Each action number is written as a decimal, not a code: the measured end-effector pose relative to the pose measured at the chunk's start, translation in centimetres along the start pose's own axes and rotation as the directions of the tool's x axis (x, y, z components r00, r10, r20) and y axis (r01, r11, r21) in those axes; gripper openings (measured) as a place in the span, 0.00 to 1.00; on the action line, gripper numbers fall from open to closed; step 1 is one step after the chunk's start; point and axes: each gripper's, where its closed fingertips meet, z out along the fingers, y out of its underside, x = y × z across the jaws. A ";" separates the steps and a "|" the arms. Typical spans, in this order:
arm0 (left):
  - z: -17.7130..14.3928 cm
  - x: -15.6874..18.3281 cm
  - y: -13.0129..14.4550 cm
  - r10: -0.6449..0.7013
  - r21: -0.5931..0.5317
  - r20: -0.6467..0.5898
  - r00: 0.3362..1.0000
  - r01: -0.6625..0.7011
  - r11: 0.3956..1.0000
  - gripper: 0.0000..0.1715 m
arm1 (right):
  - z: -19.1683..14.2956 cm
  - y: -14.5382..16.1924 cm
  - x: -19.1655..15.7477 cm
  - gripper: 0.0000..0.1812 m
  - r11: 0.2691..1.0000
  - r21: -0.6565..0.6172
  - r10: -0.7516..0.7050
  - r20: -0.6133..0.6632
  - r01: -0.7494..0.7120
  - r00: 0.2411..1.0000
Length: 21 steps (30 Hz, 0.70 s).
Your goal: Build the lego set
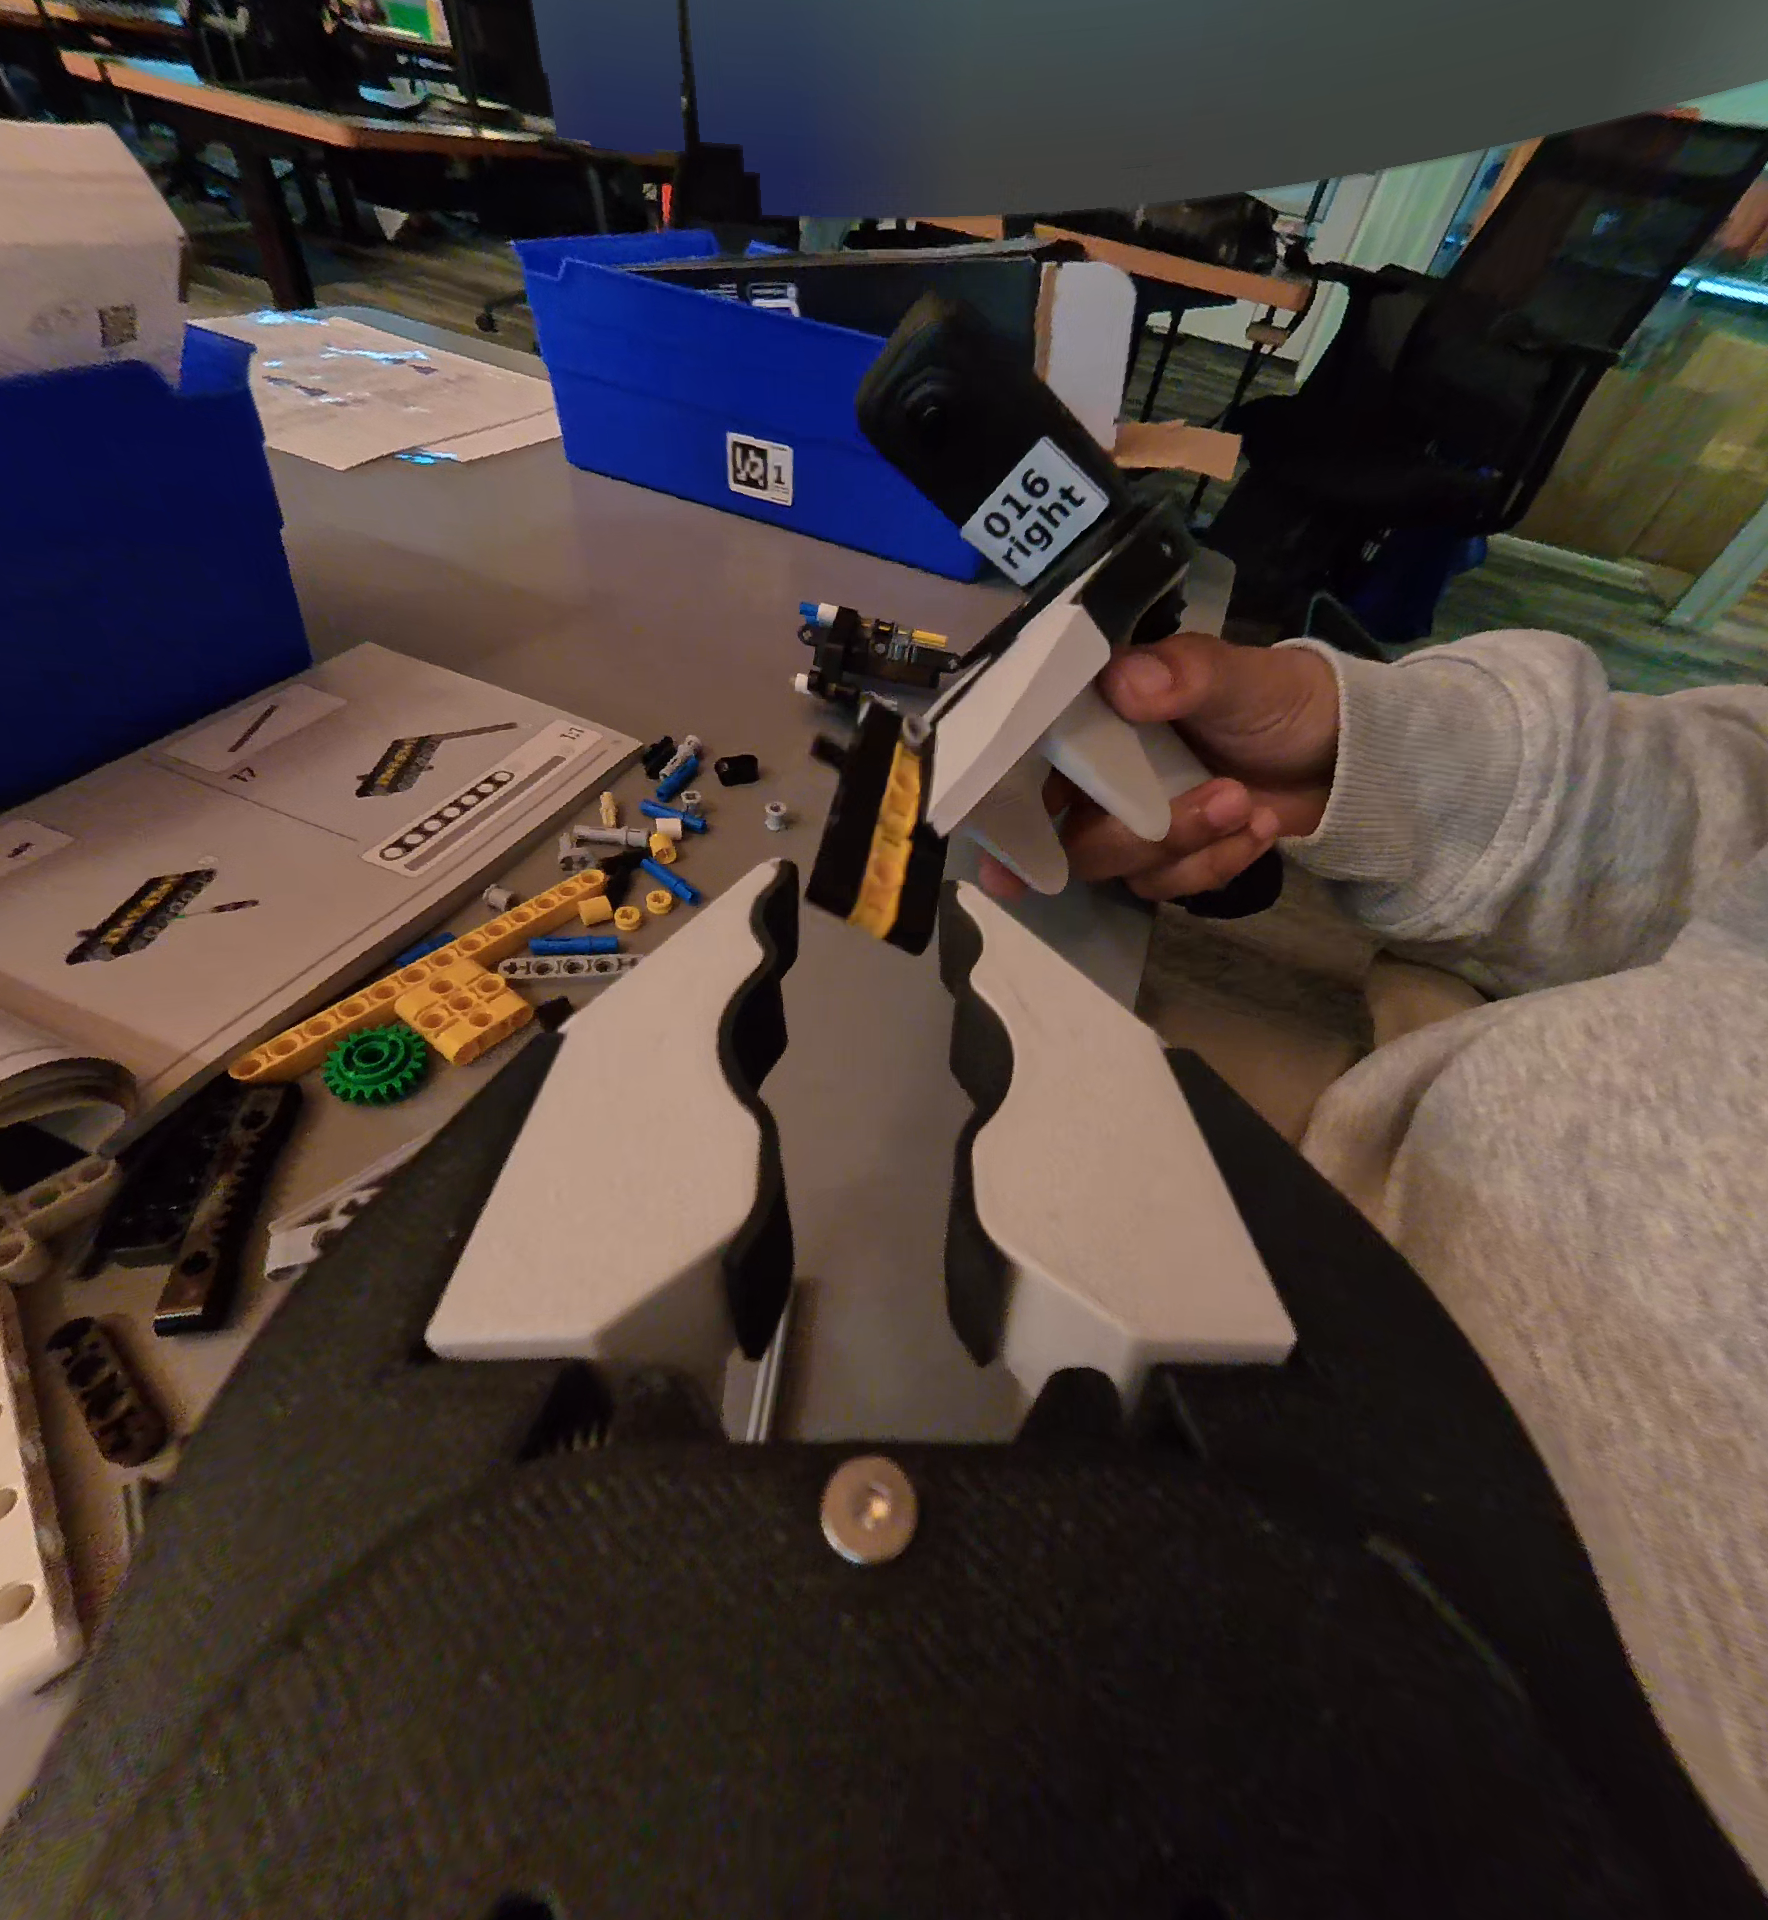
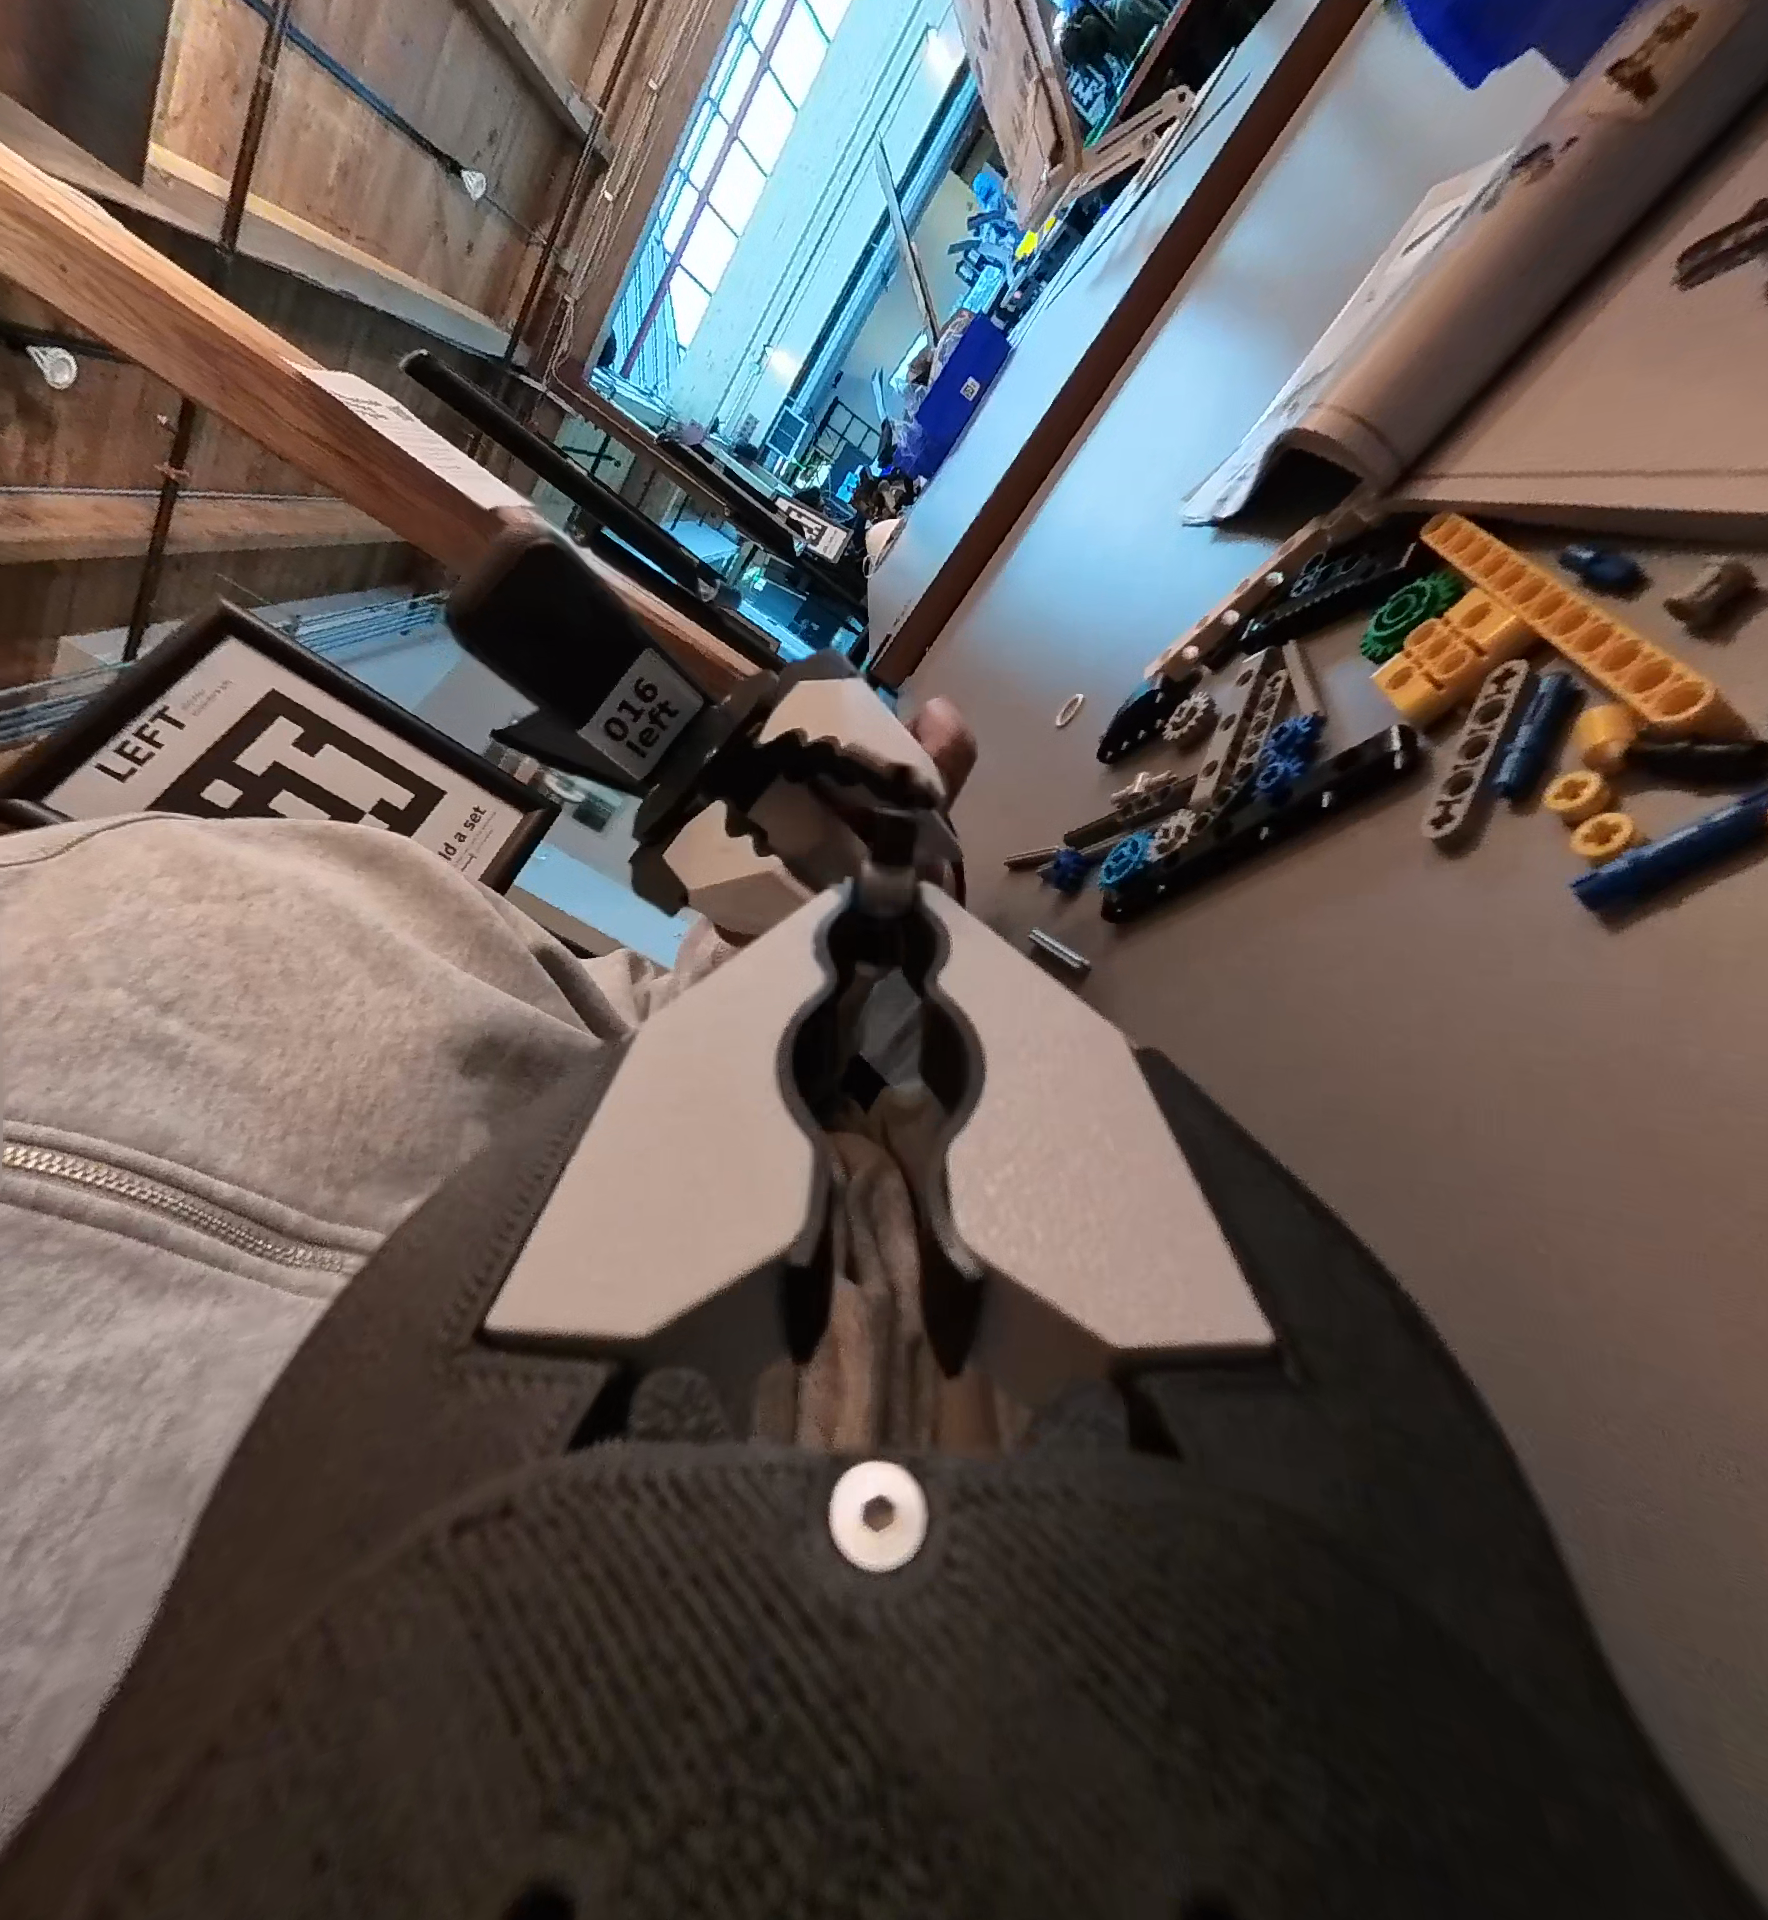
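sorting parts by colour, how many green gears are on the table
1. The green gear lies on the table beside the yellow beams, near the open booklet. More may be hidden under it or in the blue bins.

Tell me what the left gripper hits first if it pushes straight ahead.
Probably the black-and-yellow lego assembly held by the right gripper, directly ahead of the left gripper and its open jaws; depth is uncertain.
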 end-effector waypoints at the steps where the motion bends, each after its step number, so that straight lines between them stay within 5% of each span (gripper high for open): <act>1: 0.0 0.0 0.0 -0.017 0.003 -0.008 1.000 0.017 1.000 0.17 | 0.0 -0.1 -0.1 0.03 1.000 0.003 -0.015 -0.001 0.015 1.000; 12: 0.1 1.4 0.2 -0.239 -0.033 -0.188 0.953 0.237 0.971 0.22 | 0.4 1.3 0.1 0.03 0.991 -0.095 -0.100 -0.041 0.095 0.994; 21: -0.3 1.2 -0.1 -0.261 -0.014 -0.206 0.943 0.264 0.964 0.19 | 0.7 2.0 -0.4 0.03 0.980 -0.135 -0.153 -0.015 0.149 0.988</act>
